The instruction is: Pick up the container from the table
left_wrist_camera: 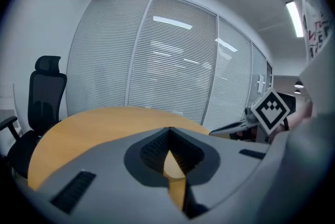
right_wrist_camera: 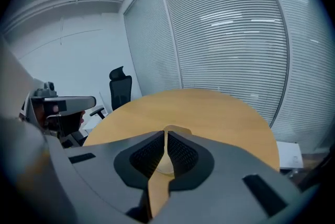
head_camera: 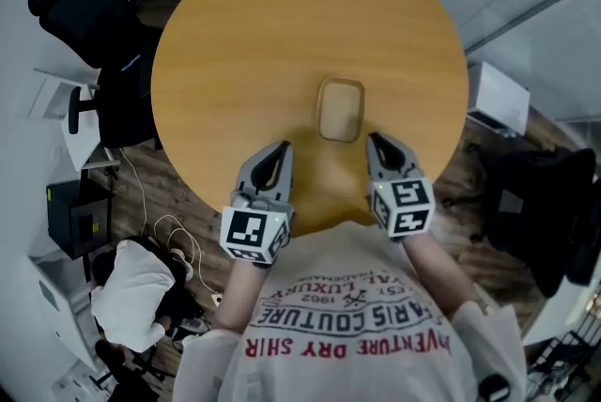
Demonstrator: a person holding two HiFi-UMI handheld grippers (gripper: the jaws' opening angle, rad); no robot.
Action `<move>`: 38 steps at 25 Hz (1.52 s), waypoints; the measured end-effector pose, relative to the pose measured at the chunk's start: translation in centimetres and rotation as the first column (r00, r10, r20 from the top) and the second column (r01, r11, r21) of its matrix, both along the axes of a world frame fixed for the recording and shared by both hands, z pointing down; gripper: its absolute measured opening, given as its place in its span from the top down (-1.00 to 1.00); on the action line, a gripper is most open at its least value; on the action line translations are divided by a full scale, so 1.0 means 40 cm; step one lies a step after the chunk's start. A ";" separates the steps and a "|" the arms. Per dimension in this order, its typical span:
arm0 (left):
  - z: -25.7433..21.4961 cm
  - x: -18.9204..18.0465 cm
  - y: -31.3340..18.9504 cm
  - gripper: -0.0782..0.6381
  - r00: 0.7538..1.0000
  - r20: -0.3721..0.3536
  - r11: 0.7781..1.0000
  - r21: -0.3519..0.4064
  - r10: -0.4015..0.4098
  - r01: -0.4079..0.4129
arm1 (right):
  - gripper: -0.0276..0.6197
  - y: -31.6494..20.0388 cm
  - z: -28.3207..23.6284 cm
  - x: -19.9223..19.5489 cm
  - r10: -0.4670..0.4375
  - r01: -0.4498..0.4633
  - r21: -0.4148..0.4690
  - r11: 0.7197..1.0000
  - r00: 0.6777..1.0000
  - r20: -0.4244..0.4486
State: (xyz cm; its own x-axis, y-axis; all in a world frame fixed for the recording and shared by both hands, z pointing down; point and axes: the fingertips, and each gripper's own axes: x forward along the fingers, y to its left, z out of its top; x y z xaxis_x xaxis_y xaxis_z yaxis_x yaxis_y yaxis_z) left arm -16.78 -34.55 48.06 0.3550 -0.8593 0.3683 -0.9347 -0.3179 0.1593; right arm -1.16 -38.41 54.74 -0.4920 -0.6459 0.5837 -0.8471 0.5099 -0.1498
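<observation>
A tan, rounded-rectangular container [head_camera: 340, 109] sits open-topped on the round wooden table [head_camera: 235, 43], a little toward the near edge. My left gripper [head_camera: 284, 146] hovers just to its near left, shut and holding nothing. At the container's near right my right gripper [head_camera: 372, 139] is also shut and empty. In the right gripper view the closed tips [right_wrist_camera: 165, 132] point at the container [right_wrist_camera: 178, 130], whose rim peeks just over them. The left gripper view shows its tips [left_wrist_camera: 168, 129] meeting over bare table [left_wrist_camera: 94, 129]; the container is hidden there.
Black office chairs stand at the left [head_camera: 84, 6] and right [head_camera: 535, 193] of the table. A white unit [head_camera: 498, 98] sits at the right by the blinds. Cables and a person in white [head_camera: 136, 292] are on the floor at lower left.
</observation>
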 end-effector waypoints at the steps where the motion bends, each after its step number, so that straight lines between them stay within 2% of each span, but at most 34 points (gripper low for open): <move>1: 0.015 0.002 -0.014 0.78 1.000 0.000 1.000 -0.009 -0.002 0.002 | 0.91 -0.014 0.018 0.003 0.006 -0.006 -0.023 1.000 1.000 -0.003; 6: 0.064 0.001 -0.079 0.78 0.999 0.023 0.999 -0.023 -0.028 0.029 | 0.88 -0.077 0.128 0.008 0.037 -0.036 -0.167 0.985 0.999 0.003; 8: 0.085 0.004 -0.097 0.78 0.999 0.030 0.999 -0.039 -0.022 0.024 | 0.67 -0.095 0.176 0.007 0.038 -0.043 -0.220 0.975 0.999 -0.025; 10: 0.104 0.007 -0.111 0.78 0.999 0.024 0.998 -0.054 -0.021 0.022 | 0.61 -0.106 0.219 0.008 0.035 -0.050 -0.260 0.964 0.997 -0.062; 15: 0.145 0.002 -0.141 0.78 1.000 -0.006 0.997 -0.071 -0.019 0.018 | 0.60 -0.133 0.305 0.007 0.068 -0.108 -0.340 0.934 0.989 -0.128; 21: 0.174 0.003 -0.166 0.78 0.999 -0.018 0.995 -0.100 -0.028 0.027 | 0.60 -0.149 0.372 0.008 0.107 -0.163 -0.424 0.891 0.983 -0.151; 29: 0.188 0.005 -0.161 0.78 0.999 -0.031 0.990 -0.138 -0.038 0.034 | 0.60 -0.145 0.414 0.029 0.130 -0.218 -0.459 0.861 0.968 -0.215; 33: 0.194 0.005 -0.156 0.78 0.998 -0.043 0.988 -0.148 -0.051 0.044 | 0.60 -0.146 0.415 0.029 0.108 -0.205 -0.451 0.868 0.967 -0.232; 38: 0.184 0.006 -0.154 0.78 0.998 -0.038 0.991 -0.129 -0.046 0.041 | 0.84 -0.145 0.412 0.026 0.076 -0.187 -0.435 0.881 0.963 -0.260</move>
State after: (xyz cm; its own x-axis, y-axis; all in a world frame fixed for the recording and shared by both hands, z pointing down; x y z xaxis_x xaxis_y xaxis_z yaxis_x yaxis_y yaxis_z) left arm -16.53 -40.71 55.44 0.3353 -0.8207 0.4626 -0.9391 -0.2518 0.2340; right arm -0.12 -44.22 71.23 -0.2384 -0.3334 0.9122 -0.9402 0.3144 -0.1308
